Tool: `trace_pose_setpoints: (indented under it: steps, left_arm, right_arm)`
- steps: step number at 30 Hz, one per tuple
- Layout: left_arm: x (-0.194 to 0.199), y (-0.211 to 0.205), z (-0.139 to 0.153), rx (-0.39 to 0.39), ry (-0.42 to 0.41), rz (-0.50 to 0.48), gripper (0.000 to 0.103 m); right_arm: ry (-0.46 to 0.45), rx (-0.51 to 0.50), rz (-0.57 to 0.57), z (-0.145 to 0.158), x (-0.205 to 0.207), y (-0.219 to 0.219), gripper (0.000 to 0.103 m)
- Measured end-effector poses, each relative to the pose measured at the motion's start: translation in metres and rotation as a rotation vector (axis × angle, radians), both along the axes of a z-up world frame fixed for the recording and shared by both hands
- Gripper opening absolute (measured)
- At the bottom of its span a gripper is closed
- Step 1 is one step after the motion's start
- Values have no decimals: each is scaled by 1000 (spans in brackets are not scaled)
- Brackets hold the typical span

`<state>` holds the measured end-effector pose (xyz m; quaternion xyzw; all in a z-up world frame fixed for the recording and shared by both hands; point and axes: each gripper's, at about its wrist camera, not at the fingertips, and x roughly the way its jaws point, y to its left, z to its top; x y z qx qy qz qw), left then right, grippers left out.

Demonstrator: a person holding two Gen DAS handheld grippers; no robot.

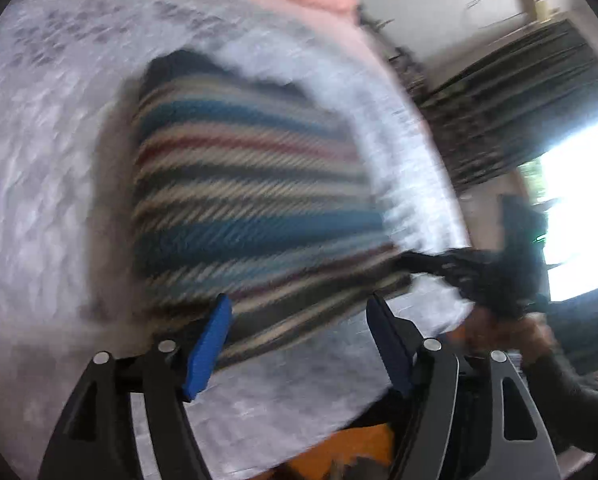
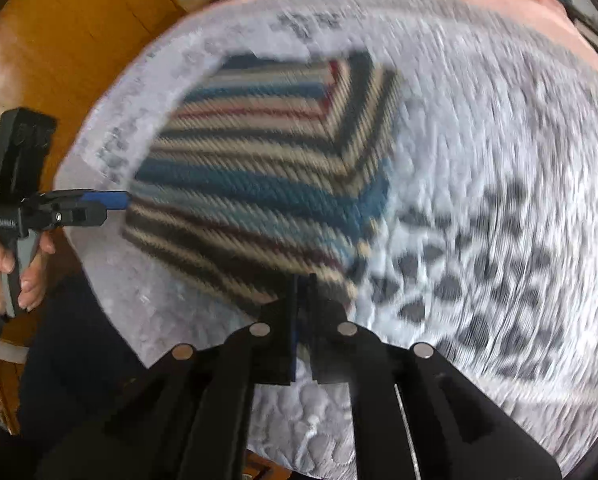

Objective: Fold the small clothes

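White quilted bedding [image 2: 479, 128] carries 1 soft, light striped knit garment [image 2: 259, 184]. Left gripper [image 1: 299, 344] hangs apart; right gripper [image 2: 303, 336] pinches its near hem, likely best gripped at corners.

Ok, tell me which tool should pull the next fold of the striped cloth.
Right, probably. The right tool is shut on a corner of the striped cloth, so it can carry that corner over. The left tool is open, holding nothing.

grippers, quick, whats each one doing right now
left gripper: open, jaws spread over the near edge of the striped cloth, gripping nothing.
right gripper: shut on the striped cloth's near corner.
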<state>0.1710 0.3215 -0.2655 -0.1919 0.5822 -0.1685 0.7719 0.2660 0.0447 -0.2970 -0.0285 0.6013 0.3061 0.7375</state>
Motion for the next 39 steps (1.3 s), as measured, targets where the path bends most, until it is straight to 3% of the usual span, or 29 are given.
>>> trace_pose_setpoints:
  steps: [2,4,7,9,10,11,12,14,15,18,21,26,31,39]
  left_arm:
    - [-3,2,-20,13,28,35,70]
    - [-7,4,-20,-4,8,70,71]
    - [-22,7,-7,-30,6,100,78]
    - [-43,9,8,14,-11,118,85]
    - [-52,8,14,48,-16,124,96]
    - [-67,6,24,116,-31,139,97]
    - [-79,1,33,183,-51,146,97]
    - [-108,-13,53,322,-99,138,97]
    - [-124,-21,65,380,-133,147,97]
    - [-158,-42,89,570,-184,187,97]
    - [-186,-57,112,659,-215,196,97]
    - [-226,-58,164,516,-253,257,97]
    - [-248,-60,233,476,-360,253,97]
    - [-266,-80,300,525,-409,218,97]
  right_arm:
    - [22,-30,-29,-21,-3,-2,0]
    - [17,-26,-49,-22,1,3,0]
    - [0,10,-93,3,-10,-5,6]
    - [-13,30,-138,23,-24,-16,11]
    - [-13,40,-159,30,-33,-20,17]
    - [-13,43,-179,37,-43,-23,35]
    - [-15,42,-209,45,-56,-27,62]
    - [-36,18,-263,58,-83,-29,86]
    - [-49,6,-271,64,-97,-36,90]
    - [-129,-103,-319,83,-136,-27,93]
    - [-266,-217,-351,111,-169,-13,98]
    - [-281,-203,-327,155,-195,-5,100]
    - [-351,-141,-325,219,-215,-3,100]
    - [-485,-134,-339,306,-256,5,100]
